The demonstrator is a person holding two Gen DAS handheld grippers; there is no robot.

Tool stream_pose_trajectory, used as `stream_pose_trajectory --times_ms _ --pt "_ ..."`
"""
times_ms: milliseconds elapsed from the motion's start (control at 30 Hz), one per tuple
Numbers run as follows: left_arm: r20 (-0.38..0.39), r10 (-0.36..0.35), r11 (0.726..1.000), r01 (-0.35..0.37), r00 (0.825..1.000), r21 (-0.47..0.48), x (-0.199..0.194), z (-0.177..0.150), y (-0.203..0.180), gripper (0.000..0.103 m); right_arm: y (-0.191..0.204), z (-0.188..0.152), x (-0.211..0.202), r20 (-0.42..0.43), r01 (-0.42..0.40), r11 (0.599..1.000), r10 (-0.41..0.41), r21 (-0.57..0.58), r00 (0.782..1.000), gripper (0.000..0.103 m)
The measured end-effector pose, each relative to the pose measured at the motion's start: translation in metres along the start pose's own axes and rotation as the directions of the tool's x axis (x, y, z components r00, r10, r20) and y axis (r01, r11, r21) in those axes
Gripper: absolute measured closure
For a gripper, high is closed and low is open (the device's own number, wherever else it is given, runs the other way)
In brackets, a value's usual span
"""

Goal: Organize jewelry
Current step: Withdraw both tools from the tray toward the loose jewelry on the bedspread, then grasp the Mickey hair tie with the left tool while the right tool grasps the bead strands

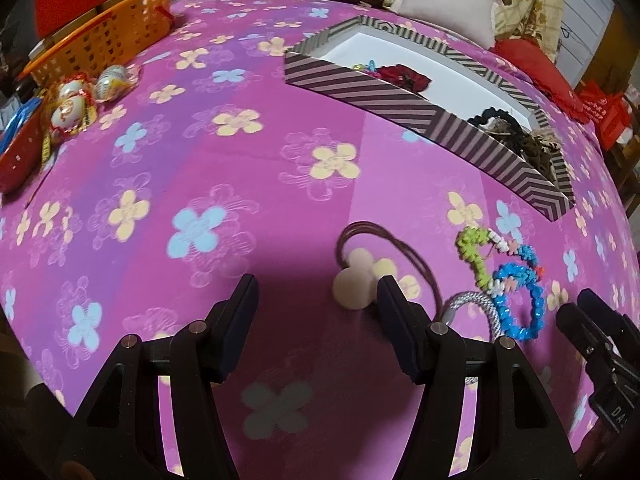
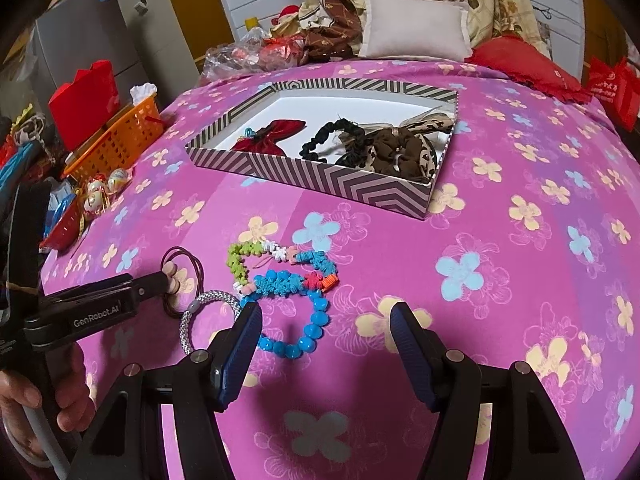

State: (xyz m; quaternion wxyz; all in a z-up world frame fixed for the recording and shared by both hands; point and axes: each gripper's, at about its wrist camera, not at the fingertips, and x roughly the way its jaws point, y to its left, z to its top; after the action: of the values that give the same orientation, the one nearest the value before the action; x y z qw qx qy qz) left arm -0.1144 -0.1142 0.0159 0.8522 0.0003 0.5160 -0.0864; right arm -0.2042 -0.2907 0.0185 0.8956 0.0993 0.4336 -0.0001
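Note:
A striped box (image 2: 344, 188) on the pink flowered cloth holds a red bow (image 2: 280, 136), a black scrunchie (image 2: 332, 140) and brown scrunchies (image 2: 400, 156); the box also shows in the left wrist view (image 1: 360, 96). In front of it lie a brown hair tie with cream beads (image 1: 360, 280), a silver braided band (image 2: 200, 312), a blue bead bracelet (image 2: 304, 332) and a colourful knotted band (image 2: 280, 268). My left gripper (image 1: 316, 300) is open, its right finger beside the cream beads. My right gripper (image 2: 326, 324) is open just above the blue bracelet.
An orange basket (image 2: 120, 140) and a red box (image 2: 84, 100) stand at the far left, with wrapped eggs (image 1: 76, 104) and a red bowl (image 1: 20, 160) near them. Pillows (image 2: 416, 32) and bedding lie behind the box.

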Motion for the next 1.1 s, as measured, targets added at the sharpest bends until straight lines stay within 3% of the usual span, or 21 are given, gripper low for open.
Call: stream_pose_trajectory --times_ms 233,433,467,533,600,767,833,1100 --pt "0.014 -0.001 0.995 0.000 1.000 0.097 0.006 -0.002 -0.014 0.033 -0.004 0.004 0.005 -0.004 -0.001 1.000 0.002 0.005 1.000 0.039" --pt "0.031 0.009 0.990 -0.013 0.999 0.141 0.010 0.001 -0.017 0.032 -0.003 0.009 0.013 -0.012 -0.007 1.000 0.007 -0.001 1.000 0.039" --pt "0.035 0.011 0.989 -0.017 0.999 0.148 0.011 0.001 -0.018 0.034 -0.002 0.010 0.016 -0.014 -0.005 1.000 0.005 -0.008 1.000 0.039" --pt "0.054 0.000 0.987 -0.009 0.999 0.163 0.010 0.002 -0.018 0.047 0.000 0.014 0.020 -0.016 -0.001 1.000 0.000 -0.020 1.000 0.039" --pt "0.061 -0.008 0.986 -0.003 0.998 0.167 0.008 0.002 -0.016 0.068 0.000 0.018 0.023 -0.017 -0.001 1.000 0.001 -0.025 1.000 0.039" --pt "0.068 -0.018 0.989 0.008 0.998 0.149 0.008 0.004 -0.005 0.068 0.002 0.031 0.036 -0.031 0.012 0.998 -0.014 -0.057 0.999 0.041" --pt "0.070 -0.025 0.990 0.015 0.997 0.141 0.008 0.004 -0.002 0.068 0.002 0.034 0.045 -0.065 0.025 0.997 -0.030 -0.078 0.997 0.056" --pt "0.071 -0.037 0.990 0.027 0.997 0.135 0.008 0.004 0.001 0.068 0.009 0.033 0.054 -0.102 -0.013 0.987 -0.003 -0.157 0.995 0.057"
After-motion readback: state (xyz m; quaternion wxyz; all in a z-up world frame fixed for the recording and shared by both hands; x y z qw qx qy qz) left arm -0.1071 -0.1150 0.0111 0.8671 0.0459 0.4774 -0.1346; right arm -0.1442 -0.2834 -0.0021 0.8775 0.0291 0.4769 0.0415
